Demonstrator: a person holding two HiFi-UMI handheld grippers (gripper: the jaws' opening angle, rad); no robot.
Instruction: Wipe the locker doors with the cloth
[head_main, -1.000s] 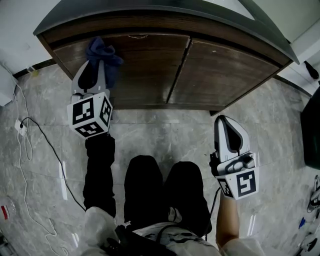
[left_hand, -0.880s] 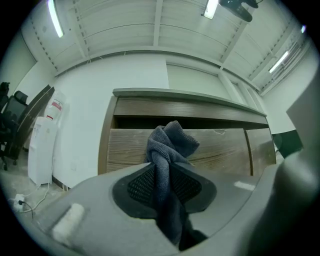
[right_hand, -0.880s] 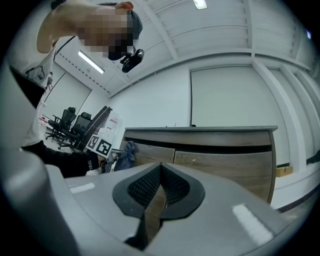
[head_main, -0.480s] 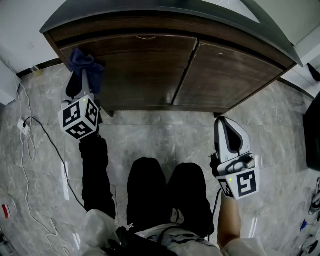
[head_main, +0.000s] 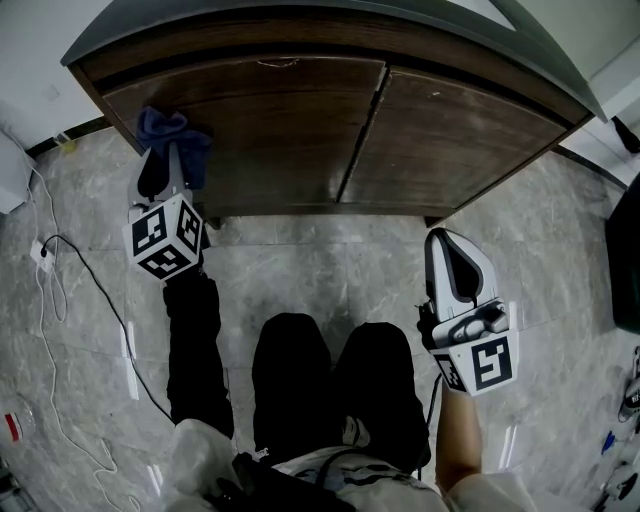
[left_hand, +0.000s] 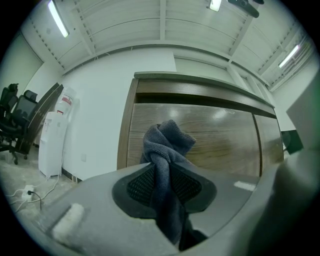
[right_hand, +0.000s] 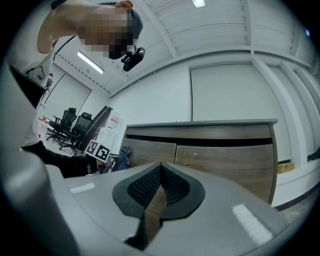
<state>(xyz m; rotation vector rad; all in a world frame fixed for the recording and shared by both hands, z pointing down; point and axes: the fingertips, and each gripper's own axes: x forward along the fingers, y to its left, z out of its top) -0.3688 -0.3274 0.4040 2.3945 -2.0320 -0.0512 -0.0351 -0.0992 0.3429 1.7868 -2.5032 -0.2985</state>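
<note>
Top of the head view: wooden locker (head_main: 250, 45) with two doors, left door (head_main: 280, 130) and right door (head_main: 450, 140), both shut, inside not visible. Upper left: dark blue cloth (head_main: 172, 128), clamped between the jaws of the left tool (head_main: 168, 150) as a twisted strip. Long axis along the jaws, bunched end out past the tips, pointing up the frame at the left door near its left edge; touching or not, impossible to tell. Lower right, over the floor (head_main: 330, 270): right tool (head_main: 447, 245), jaws closed together on nothing, aimed at the right door, well apart from it.
</note>
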